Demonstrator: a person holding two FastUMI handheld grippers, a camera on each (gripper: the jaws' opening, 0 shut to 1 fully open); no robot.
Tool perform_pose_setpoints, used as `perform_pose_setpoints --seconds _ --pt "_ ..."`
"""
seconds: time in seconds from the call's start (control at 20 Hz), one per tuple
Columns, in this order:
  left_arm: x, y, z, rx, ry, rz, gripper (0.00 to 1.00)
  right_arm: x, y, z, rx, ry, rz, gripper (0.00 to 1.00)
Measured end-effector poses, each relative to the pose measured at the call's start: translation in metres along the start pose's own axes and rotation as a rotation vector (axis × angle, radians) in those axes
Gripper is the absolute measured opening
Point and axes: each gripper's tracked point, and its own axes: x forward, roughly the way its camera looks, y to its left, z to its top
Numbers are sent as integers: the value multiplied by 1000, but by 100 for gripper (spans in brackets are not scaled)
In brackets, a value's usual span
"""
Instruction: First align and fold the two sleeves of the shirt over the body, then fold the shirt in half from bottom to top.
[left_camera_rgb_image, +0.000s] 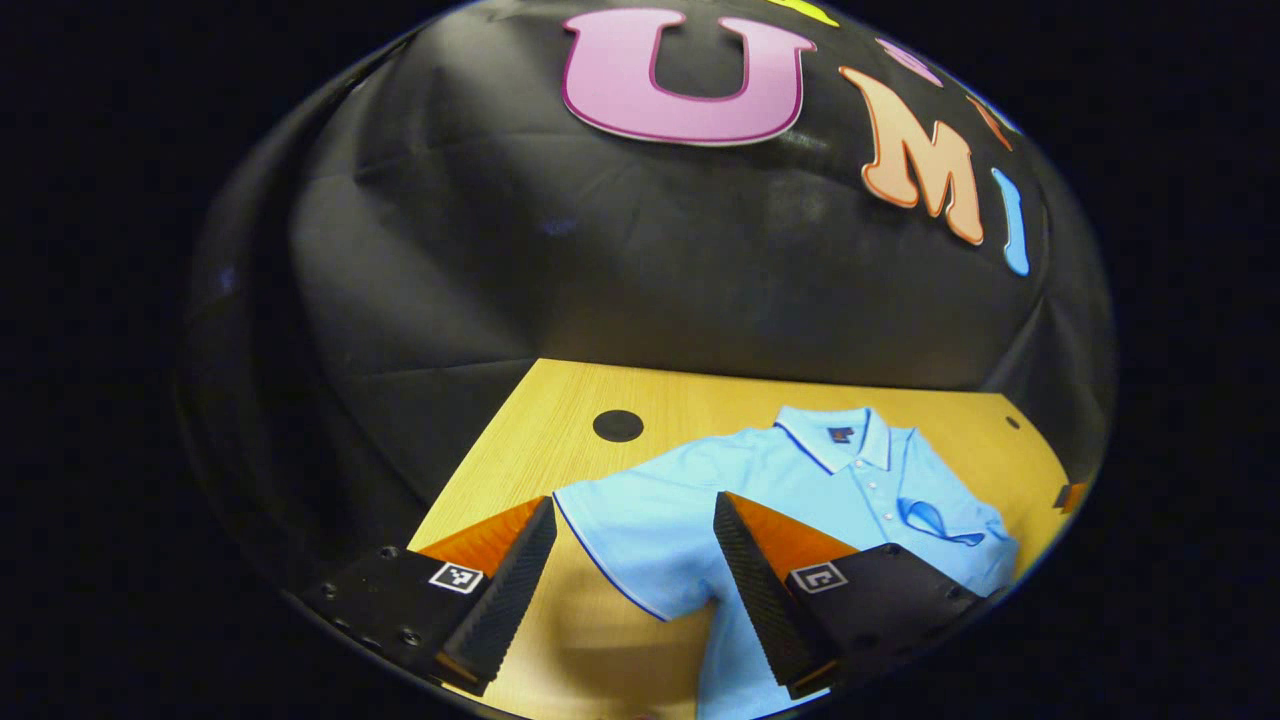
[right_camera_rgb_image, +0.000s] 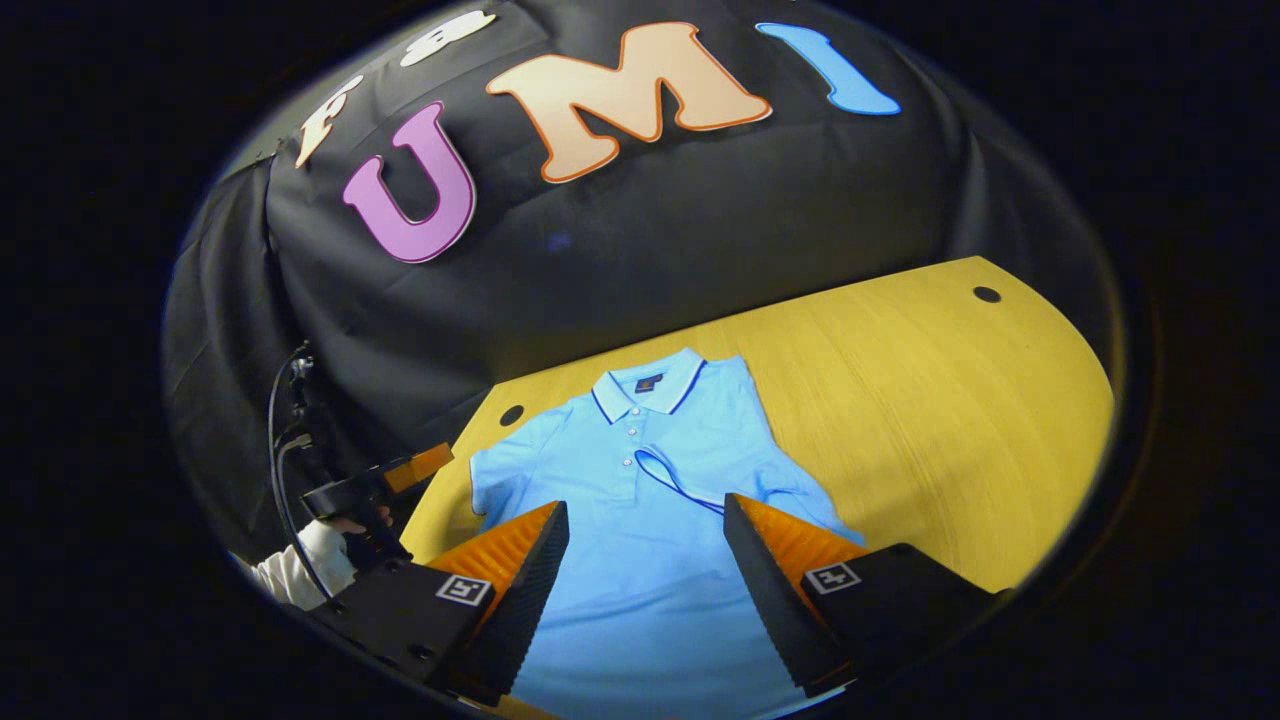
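Note:
A light blue polo shirt (left_camera_rgb_image: 800, 480) lies face up on the wooden table (left_camera_rgb_image: 560, 420), collar (left_camera_rgb_image: 835, 440) toward the booth wall. One sleeve (left_camera_rgb_image: 625, 535) is spread flat, and my left gripper (left_camera_rgb_image: 635, 505) hovers open above it, with the sleeve showing between the fingers. The other sleeve (right_camera_rgb_image: 700, 480) is folded in over the shirt's (right_camera_rgb_image: 640, 560) body. My right gripper (right_camera_rgb_image: 645, 510) stands open above the lower body of the shirt, holding nothing. In the right gripper view the left gripper (right_camera_rgb_image: 420, 463) shows by the table's left edge, held by a hand in a white sleeve (right_camera_rgb_image: 295, 570).
The table (right_camera_rgb_image: 930, 400) stretches bare to the right of the shirt. Round dark holes (left_camera_rgb_image: 618, 425) (right_camera_rgb_image: 987, 294) sit near its back corners. The black cloth wall rises close behind the table. A cable (right_camera_rgb_image: 280, 450) hangs at the left.

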Motion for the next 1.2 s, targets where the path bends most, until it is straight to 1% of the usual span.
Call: perform_pose_setpoints --seconds 0.15,0.3,0.4,0.55,0.7,0.8,0.85,1.05,1.15,1.2 --pt "26 2 -9 8 50 -20 95 -24 -16 -2 23 -12 -83 98" --pt "51 12 -16 32 74 -14 95 -46 -30 2 59 -43 -155 97" --pt "62 16 -24 43 99 -12 95 -57 -36 4 76 -59 -189 98" --pt "72 20 -34 39 129 -15 95 -68 -39 4 80 -67 -222 97" --pt "73 22 -41 41 156 -17 93 -68 -38 5 83 -69 -233 98" --pt "75 20 -40 37 146 -24 87 -68 -37 6 86 -68 -234 97" --pt "75 20 -40 33 148 -23 73 -67 -36 6 89 -65 -233 97" --pt "76 8 -39 2 137 -68 18 -64 -33 6 88 -63 -226 97" --pt "75 8 -41 7 145 -63 0 -65 -32 5 84 -65 -226 97" --pt "74 9 -40 11 146 -53 0 -65 -32 5 81 -64 -229 97"
